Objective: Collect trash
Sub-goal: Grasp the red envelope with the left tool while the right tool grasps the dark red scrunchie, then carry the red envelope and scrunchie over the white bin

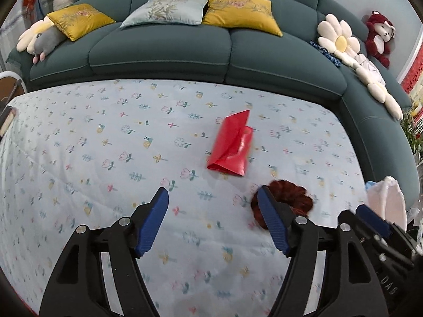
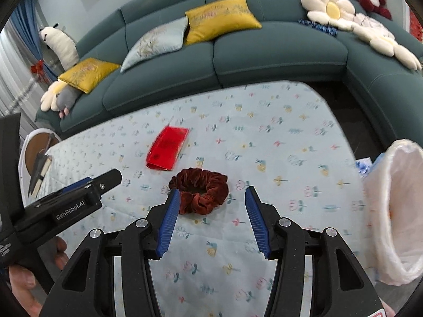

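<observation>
Both grippers hover over the table (image 2: 304, 121) with jaws spread wide and nothing between them. Right gripper (image 2: 212, 196) sits low centre in its own view, and the dark red scrunchie (image 2: 201, 189) lies just ahead of its fingertips, slightly toward the left finger, resting flat on the flowered cloth. Left gripper (image 1: 212, 195) sees that same scrunchie (image 1: 288, 200) partly behind its right finger, so it is off to one side of that opening rather than centred. By my reading the right one is better lined up for it. Red wrapper (image 2: 168, 149) lies farther up and left in the right view, its long axis running toward the sofa (image 2: 264, 47); in the left view it (image 1: 231, 145) is ahead, centre frame, well apart from both. White bag-lined bin (image 2: 396, 211) stands at the right edge, near the right gripper
</observation>
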`<state>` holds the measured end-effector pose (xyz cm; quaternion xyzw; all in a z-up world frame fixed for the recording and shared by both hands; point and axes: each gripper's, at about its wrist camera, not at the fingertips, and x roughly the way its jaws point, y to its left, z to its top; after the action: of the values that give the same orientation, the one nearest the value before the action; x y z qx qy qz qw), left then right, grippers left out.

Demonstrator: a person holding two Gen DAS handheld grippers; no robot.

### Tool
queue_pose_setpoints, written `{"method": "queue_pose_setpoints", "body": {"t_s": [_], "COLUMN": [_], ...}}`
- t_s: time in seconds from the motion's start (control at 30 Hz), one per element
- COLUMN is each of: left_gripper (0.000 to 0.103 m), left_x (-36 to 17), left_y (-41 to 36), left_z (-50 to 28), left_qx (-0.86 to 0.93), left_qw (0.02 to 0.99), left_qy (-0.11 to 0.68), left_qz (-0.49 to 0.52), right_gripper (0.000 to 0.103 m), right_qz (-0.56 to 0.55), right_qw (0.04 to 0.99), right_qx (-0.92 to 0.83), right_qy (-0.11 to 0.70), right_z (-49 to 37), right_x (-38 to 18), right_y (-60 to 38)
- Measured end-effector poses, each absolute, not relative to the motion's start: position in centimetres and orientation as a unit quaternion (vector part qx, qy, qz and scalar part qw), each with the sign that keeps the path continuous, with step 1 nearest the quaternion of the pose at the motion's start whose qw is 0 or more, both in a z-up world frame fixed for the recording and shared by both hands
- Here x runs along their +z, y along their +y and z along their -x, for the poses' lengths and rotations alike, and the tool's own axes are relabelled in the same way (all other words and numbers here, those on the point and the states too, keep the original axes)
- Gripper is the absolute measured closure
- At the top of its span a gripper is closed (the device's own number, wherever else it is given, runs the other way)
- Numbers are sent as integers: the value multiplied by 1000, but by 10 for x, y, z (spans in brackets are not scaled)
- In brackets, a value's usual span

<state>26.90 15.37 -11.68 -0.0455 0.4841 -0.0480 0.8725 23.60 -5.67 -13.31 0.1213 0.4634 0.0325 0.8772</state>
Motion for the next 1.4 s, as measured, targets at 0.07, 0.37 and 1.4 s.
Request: {"method": "queue_pose_setpoints", "body": {"t_s": [0.07,0.37,1.4], "left_gripper": [34,28,102], "left_x": [-125,-160,-170], "left_y": [152,137,113], "left_z": [-282,-331,-229], "left_qx": [-49,-46,-70], "left_qw": [871,874,848], "left_qy": [487,483,524], "left_qz": [39,5,45], "right_gripper": [53,53,87], "right_qz": [-121,-122,-104], "right_qw": [873,855,853], "right_qx": [29,16,1], "right_qy": [473,503,512], "right_z": [-247,-282,-203], "right_x": [-146,-193,-195], "right_y": [-54,-47,-60]}}
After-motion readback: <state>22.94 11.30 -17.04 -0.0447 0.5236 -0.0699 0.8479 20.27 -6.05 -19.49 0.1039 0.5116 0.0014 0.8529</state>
